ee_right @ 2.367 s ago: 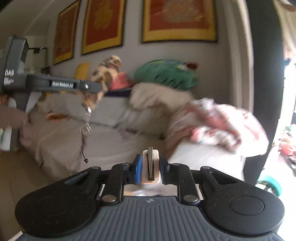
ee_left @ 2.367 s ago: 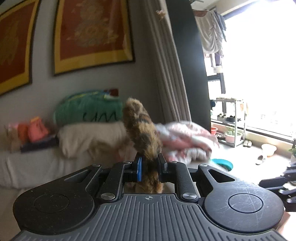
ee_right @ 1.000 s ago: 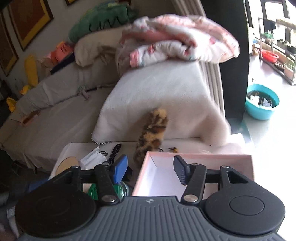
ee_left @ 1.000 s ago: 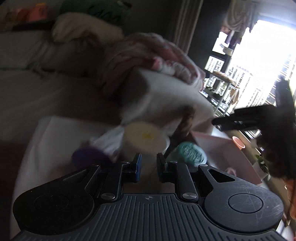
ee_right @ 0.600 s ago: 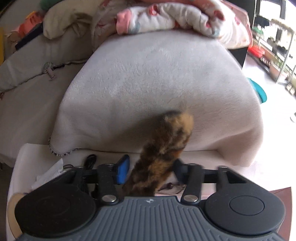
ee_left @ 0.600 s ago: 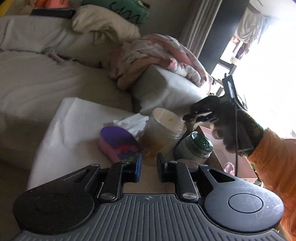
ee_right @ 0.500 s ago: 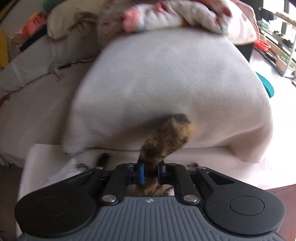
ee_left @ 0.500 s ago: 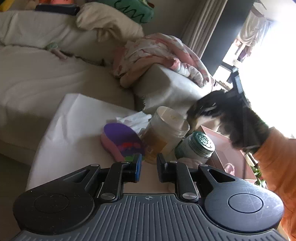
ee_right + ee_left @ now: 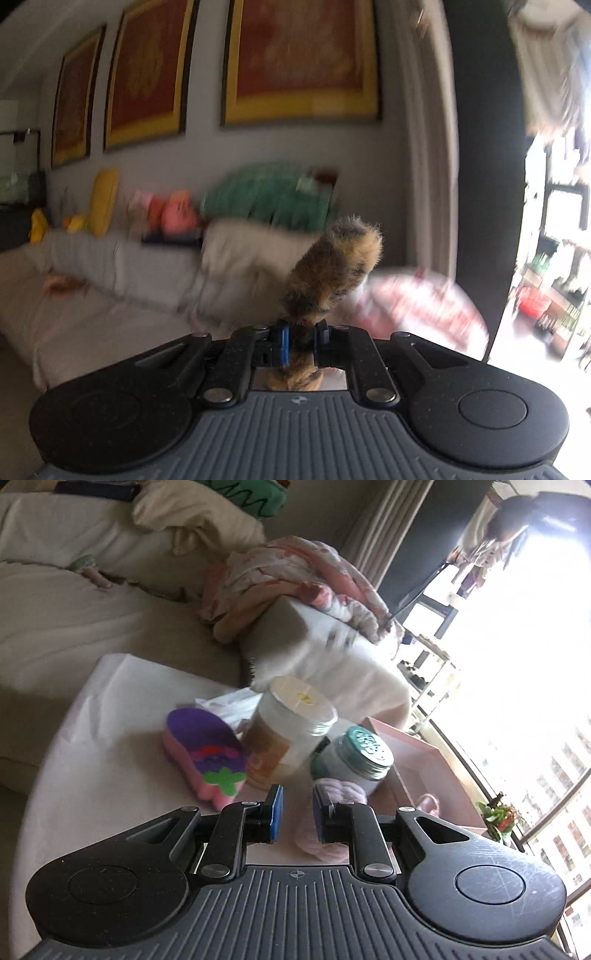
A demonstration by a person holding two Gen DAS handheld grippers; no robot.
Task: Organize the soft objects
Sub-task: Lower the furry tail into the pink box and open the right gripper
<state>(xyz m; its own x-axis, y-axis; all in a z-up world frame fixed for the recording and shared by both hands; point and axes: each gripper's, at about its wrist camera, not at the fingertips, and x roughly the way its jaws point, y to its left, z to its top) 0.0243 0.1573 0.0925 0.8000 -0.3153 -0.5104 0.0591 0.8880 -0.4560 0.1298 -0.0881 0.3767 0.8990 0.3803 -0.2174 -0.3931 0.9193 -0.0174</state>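
My right gripper (image 9: 301, 341) is shut on a furry brown-and-orange spotted soft toy (image 9: 332, 269) and holds it up in the air, pointing at the sofa wall. My left gripper (image 9: 297, 812) hovers low over the white table (image 9: 103, 746), its jaws a narrow gap apart and empty. A pale pink fluffy soft thing (image 9: 343, 792) lies just behind its right finger. A purple and pink felt sponge (image 9: 207, 753) lies to the left of the gripper. A pink open box (image 9: 417, 760) stands at the right.
A tall jar with a cream lid (image 9: 288, 731) and a jar with a green perforated lid (image 9: 354, 757) stand just ahead of the left gripper. Crumpled white tissue (image 9: 229, 705) lies behind them. A sofa (image 9: 74, 620) with blankets and cushions fills the background.
My right gripper has closed on the furry toy and lifted it off the table into the air. My left gripper has moved closer to the jars and the pink fluffy thing.
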